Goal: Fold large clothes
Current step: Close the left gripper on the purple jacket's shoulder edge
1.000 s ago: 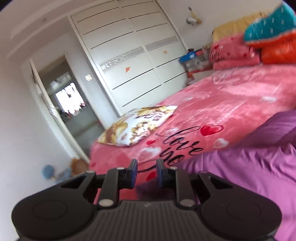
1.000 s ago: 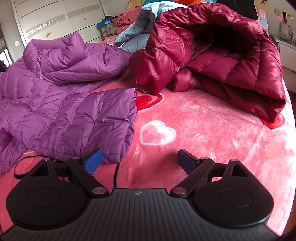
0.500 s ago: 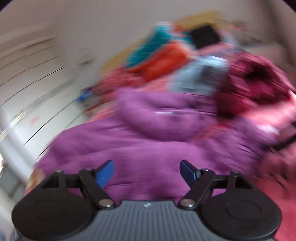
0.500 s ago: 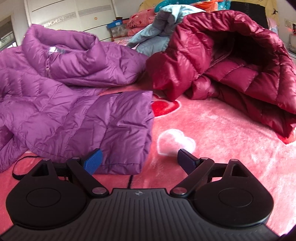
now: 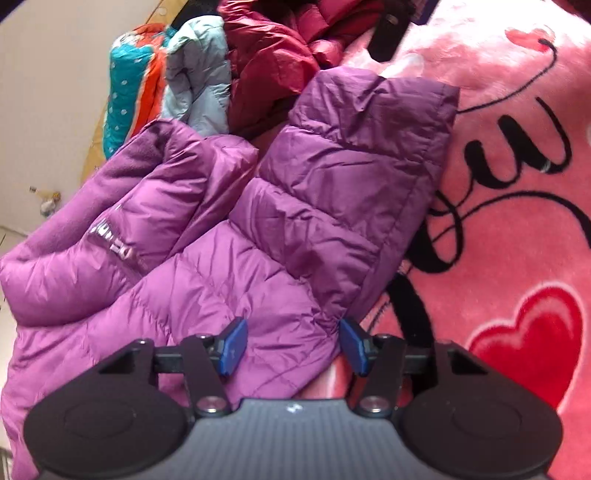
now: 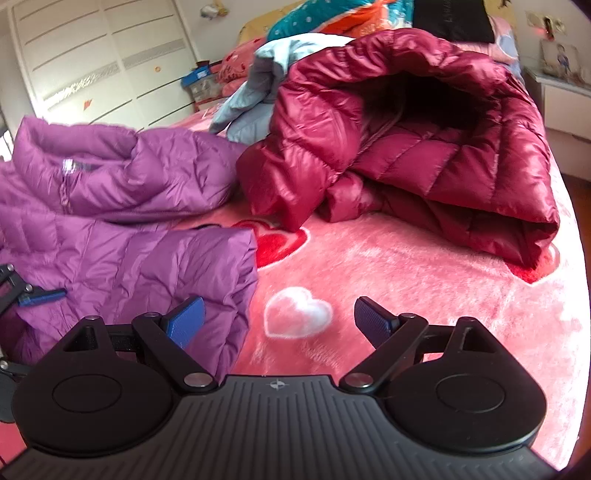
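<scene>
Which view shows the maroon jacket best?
The right wrist view: the maroon jacket lies nearly whole on the pink blanket, hood opening facing the camera. The left wrist view catches only a crumpled part of it at the top edge, behind the purple jacket.

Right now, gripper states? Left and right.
Left gripper: jaws closing around the purple jacket hem, pads not yet pressing.
Right gripper: open, holding nothing.

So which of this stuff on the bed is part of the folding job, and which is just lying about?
In the job:
- purple down jacket, left gripper closing around its edge
- maroon down jacket
- light blue jacket
- right gripper, open

Lying about:
- pink heart blanket
- teal and orange bedding
- white wardrobe
</scene>
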`<state>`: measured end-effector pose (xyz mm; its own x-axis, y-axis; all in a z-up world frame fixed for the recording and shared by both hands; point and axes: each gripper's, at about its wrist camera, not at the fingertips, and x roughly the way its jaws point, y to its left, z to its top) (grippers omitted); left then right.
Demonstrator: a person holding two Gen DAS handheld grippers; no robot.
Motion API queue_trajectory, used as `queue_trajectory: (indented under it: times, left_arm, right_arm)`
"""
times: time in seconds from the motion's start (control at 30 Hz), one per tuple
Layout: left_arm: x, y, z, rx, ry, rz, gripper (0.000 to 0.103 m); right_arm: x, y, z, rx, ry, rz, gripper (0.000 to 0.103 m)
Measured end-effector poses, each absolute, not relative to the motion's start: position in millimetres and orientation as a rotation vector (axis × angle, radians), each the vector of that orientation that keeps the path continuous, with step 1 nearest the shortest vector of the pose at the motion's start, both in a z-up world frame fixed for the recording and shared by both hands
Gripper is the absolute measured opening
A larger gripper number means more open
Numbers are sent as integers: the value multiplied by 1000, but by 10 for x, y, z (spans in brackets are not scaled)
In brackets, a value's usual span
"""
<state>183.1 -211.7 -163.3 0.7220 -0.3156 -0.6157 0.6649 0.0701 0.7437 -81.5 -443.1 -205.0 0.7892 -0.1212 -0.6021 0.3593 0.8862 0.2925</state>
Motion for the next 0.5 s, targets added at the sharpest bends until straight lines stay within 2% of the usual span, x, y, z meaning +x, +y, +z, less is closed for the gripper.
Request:
queue_trajectory:
  times: [0.03,0.17,0.3,0.5]
  left_arm:
    - [1776,-2118,-1608,1300,339,-780,46]
    - [1696,-2222,-1428,1150,398,-859,48]
    - [1645,-2440,-1635,1218,372,-852,46]
    - [1719,-2598,-1640,1135,418,-799,46]
  right_arm:
    - [-843,-4448,-2046,425,607,-267,103]
    - [-901,-4526,-2003,468,583,-268,103]
    - [-953,-4585,-1946,501,563,-273,103]
    - [-1043,-4669,-1906,526,549,-300,103]
